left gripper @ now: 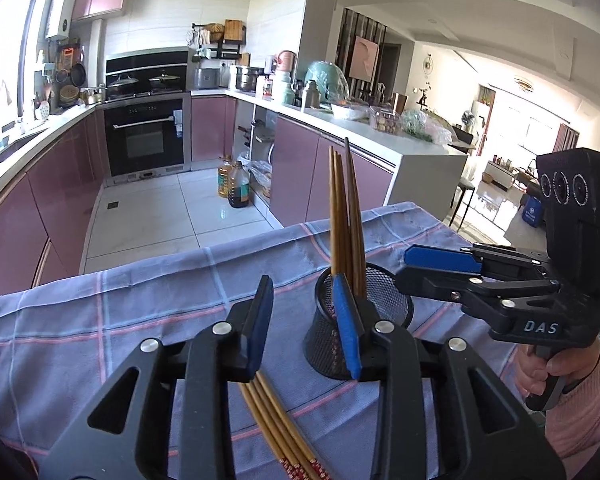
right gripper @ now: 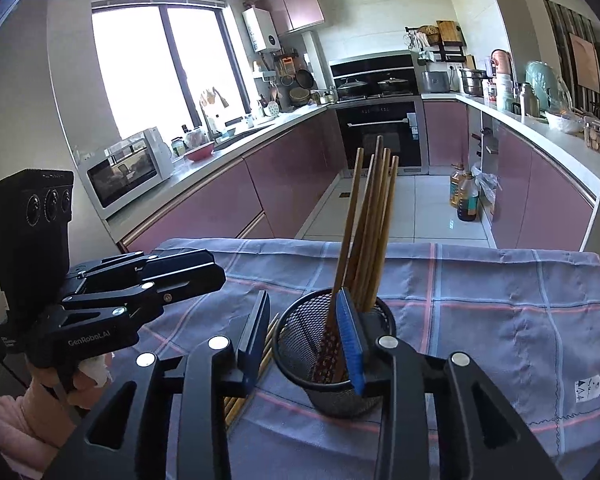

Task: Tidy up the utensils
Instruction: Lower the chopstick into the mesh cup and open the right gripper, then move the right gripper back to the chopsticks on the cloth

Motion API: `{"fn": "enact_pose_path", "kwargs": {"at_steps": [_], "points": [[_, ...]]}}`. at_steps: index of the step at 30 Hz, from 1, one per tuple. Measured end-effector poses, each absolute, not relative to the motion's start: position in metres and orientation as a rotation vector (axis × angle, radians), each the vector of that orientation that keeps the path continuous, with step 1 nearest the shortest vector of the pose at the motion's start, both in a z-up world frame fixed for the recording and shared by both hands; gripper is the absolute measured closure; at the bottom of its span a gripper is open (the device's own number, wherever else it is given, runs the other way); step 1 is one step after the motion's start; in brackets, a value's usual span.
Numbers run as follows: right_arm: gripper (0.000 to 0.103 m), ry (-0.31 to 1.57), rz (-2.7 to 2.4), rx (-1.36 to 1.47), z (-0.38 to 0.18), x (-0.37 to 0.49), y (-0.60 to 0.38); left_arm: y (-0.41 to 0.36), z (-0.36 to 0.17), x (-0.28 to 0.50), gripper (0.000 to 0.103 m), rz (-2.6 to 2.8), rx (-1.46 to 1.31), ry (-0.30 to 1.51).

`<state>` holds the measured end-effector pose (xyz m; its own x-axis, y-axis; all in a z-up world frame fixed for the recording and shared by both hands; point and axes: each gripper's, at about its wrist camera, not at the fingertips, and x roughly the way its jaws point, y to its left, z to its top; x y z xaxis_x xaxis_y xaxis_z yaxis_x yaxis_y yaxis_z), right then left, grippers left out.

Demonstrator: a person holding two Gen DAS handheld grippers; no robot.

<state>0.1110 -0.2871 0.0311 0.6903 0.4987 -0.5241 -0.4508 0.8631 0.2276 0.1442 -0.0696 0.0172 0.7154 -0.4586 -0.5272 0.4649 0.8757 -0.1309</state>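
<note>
A black mesh cup (left gripper: 384, 300) stands on the checked cloth with several brown chopsticks (left gripper: 346, 220) upright in it. More chopsticks (left gripper: 276, 428) lie flat on the cloth, under my left gripper (left gripper: 304, 328). That gripper is open and empty, just left of the cup. My right gripper (left gripper: 404, 270) reaches in from the right, level with the cup's rim. In the right wrist view my right gripper (right gripper: 302, 340) stands open over the cup (right gripper: 296, 332), pressing on nothing, with the upright chopsticks (right gripper: 368, 232) beyond it. The loose chopsticks (right gripper: 236, 404) lie to its left, below the left gripper (right gripper: 220, 274).
The blue-grey checked cloth (left gripper: 120, 320) covers the table, whose far edge drops to a tiled kitchen floor. Oil bottles (left gripper: 232, 184) stand on that floor by pink cabinets. A person's hand in a pink sleeve (left gripper: 576, 412) holds the right gripper's handle. A microwave (right gripper: 128, 168) sits on the left counter.
</note>
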Motion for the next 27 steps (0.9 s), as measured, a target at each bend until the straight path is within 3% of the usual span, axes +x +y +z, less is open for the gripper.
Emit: {"fn": "enact_pose_path", "kwargs": {"at_steps": [3, 8, 10, 13, 18, 27], "points": [[0.057, 0.612, 0.566, 0.076, 0.028, 0.1, -0.278, -0.054, 0.014, 0.13, 0.057, -0.479, 0.008, 0.56], [0.054, 0.666, 0.621, 0.043, 0.006, 0.084, -0.253, -0.036, -0.003, 0.114, 0.042, -0.423, 0.012, 0.585], [0.054, 0.7, 0.63, 0.043, -0.006, 0.082, -0.245, -0.026, -0.011, 0.108, 0.024, -0.4, -0.009, 0.598], [0.052, 0.75, 0.616, 0.038, -0.025, 0.082, -0.235, -0.016, -0.025, 0.099, 0.018, -0.365, -0.008, 0.616], [0.052, 0.811, 0.597, 0.042, -0.048, 0.082, -0.226, -0.005, -0.051, 0.086, 0.017, -0.327, -0.003, 0.663], [0.052, 0.869, 0.575, 0.034, -0.065, 0.082, -0.214, -0.012, -0.076, 0.082, 0.027, -0.316, 0.023, 0.732]]}}
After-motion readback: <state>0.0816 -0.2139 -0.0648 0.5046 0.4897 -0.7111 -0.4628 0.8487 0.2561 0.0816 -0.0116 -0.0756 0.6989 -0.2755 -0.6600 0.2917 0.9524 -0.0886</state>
